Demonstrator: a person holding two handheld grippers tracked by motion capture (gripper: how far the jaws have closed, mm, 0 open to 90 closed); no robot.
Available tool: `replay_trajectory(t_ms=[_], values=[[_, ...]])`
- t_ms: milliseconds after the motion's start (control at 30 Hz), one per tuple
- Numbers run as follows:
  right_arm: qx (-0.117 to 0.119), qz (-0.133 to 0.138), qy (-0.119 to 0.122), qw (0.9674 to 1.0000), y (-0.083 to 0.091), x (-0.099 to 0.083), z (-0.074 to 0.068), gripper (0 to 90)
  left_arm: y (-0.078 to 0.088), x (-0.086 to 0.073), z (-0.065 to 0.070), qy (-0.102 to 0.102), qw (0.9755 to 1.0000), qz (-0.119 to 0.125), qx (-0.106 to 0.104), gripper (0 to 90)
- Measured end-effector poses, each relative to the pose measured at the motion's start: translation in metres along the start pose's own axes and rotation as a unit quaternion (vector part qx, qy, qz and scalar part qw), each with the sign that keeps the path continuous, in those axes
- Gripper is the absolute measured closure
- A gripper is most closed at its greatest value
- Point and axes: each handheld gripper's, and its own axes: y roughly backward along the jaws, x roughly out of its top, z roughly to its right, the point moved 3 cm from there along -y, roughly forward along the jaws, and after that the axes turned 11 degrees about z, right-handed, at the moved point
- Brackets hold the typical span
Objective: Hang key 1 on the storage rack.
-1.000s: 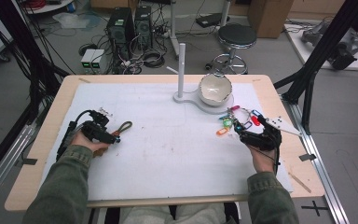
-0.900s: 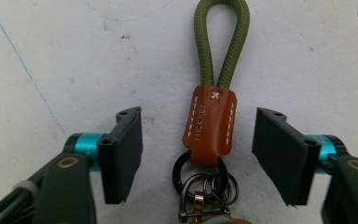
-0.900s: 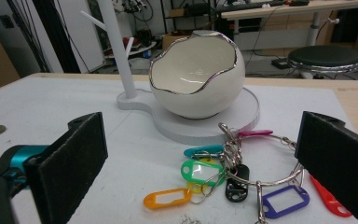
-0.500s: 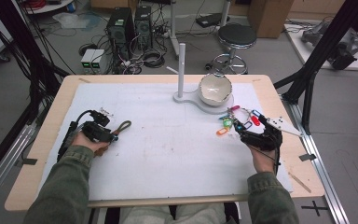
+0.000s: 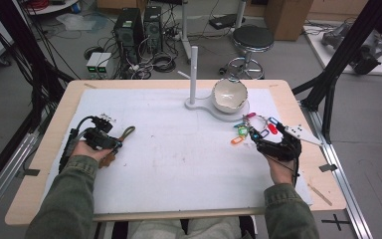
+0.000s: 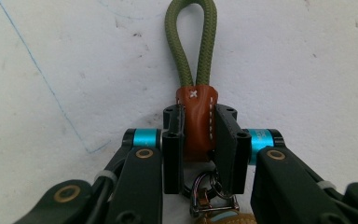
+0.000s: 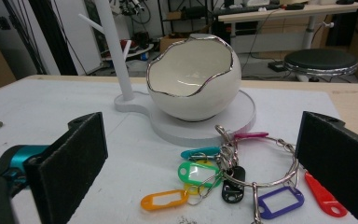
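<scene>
While my left tongs (image 6: 199, 140) sit at the near left of the worktop (image 5: 179, 164), their jaws have just been closing and now clamp the brown leather sleeve (image 6: 196, 122) of an olive cord keychain (image 5: 124, 133). Its green loop (image 6: 190, 42) lies flat on the white sheet beyond the jaw tips, and a metal clasp (image 6: 209, 192) hangs at the near end between the jaws. From the high view I see the left hand (image 5: 87, 149) holding those tongs low on the sheet, with the cord pointing right and slightly far.

At the near right, my right tongs (image 5: 258, 142) stand wide open, gripping nothing; their black pads (image 7: 77, 158) frame a bunch of coloured key tags (image 7: 223, 179) on a wire ring, which lies on the sheet just beyond them. I make out orange, green, teal, purple, red and pink tags.

Farther off, just past the tags, a white eggshell-shaped bowl (image 7: 193, 79) with a silver rim sits on a round white base (image 7: 242, 116). A white post (image 5: 193, 72) rises from the left lobe of that base, near the far edge.
</scene>
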Motion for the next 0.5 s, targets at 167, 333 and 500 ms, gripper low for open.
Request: replay_trajectory(t_ms=[167,333,500], values=[[-0.001,0.001,0.001,1.0000,0.0003,0.0002,0.0006,1.2,0.0010,0.0001,0.0003,-0.001,1.0000,0.002,0.000,74.6],[0.002,0.000,0.001,1.0000,0.0002,0.0000,0.0001,1.2,0.0042,0.0008,0.0016,-0.006,1.0000,0.003,-0.001,75.1],[0.003,-0.001,-0.003,1.0000,0.0002,-0.0001,-0.0006,1.1,0.0097,0.0046,0.0016,-0.003,0.9999,0.010,-0.009,75.3]])
